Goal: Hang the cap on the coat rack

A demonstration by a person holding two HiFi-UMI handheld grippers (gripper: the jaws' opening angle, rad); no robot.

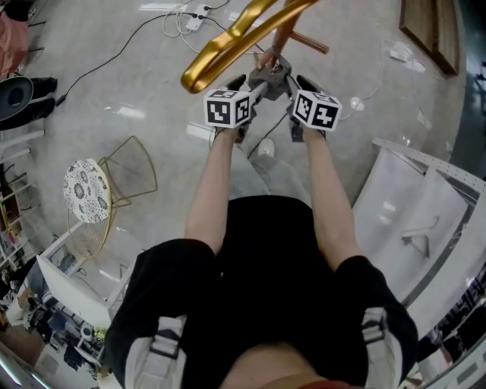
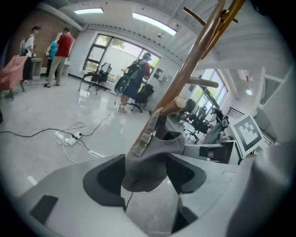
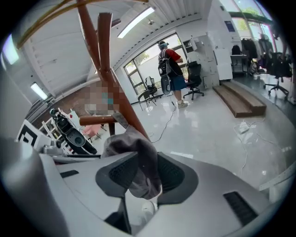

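Observation:
A grey cap (image 1: 271, 75) hangs at the brown wooden coat rack (image 1: 284, 32), just under a gold curved hanger (image 1: 228, 38). In the left gripper view the cap (image 2: 152, 157) hangs by its buckled strap from a peg (image 2: 172, 104), and its fabric sags between the jaws of my left gripper (image 2: 145, 173). They stand apart and do not press on it. In the right gripper view another fold of the cap (image 3: 136, 164) droops between the spread jaws of my right gripper (image 3: 141, 175), below the pole (image 3: 111, 78). Both grippers (image 1: 254, 83) (image 1: 292, 82) are raised side by side at the cap.
A gold wire chair (image 1: 114, 186) with a round patterned seat stands on the floor to the left. Cables and a power strip (image 1: 194, 19) lie beyond the rack. White panels (image 1: 425, 213) lean at the right. People (image 2: 136, 78) and office chairs are far off.

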